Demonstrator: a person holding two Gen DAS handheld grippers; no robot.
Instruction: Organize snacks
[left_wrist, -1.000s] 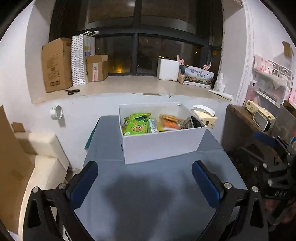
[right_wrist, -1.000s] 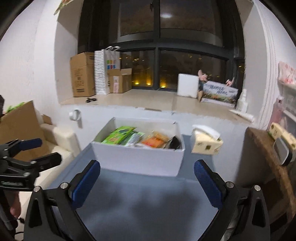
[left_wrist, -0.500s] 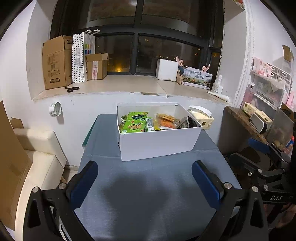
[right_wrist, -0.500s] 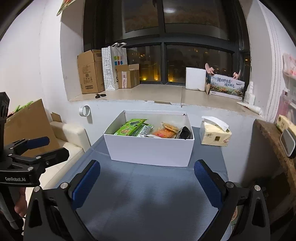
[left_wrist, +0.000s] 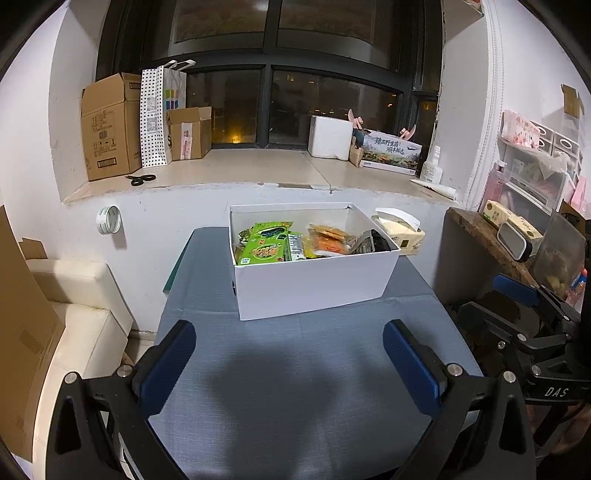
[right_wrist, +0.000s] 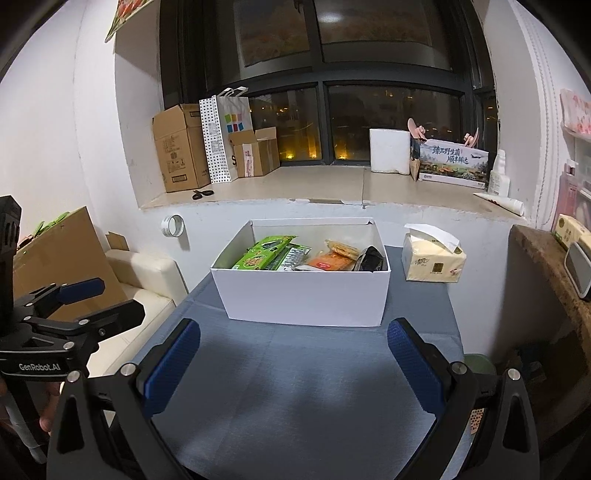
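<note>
On the grey table (left_wrist: 295, 369), far end: white box (left_wrist: 314, 291) is sitting with its long side running left to right, holding green packets (left_wrist: 264, 251) at left, an orange packet (left_wrist: 328, 242) mid, a dark packet (left_wrist: 373, 242) at right. Left gripper (left_wrist: 288, 362) and right gripper (right_wrist: 293, 360) are both hovering near, jaws spread apart, gripping nothing. Box is lying straight ahead of each, well apart; neither looks clearly nearer. Tissue pack (right_wrist: 432, 262) is sitting just right of the box.
</note>
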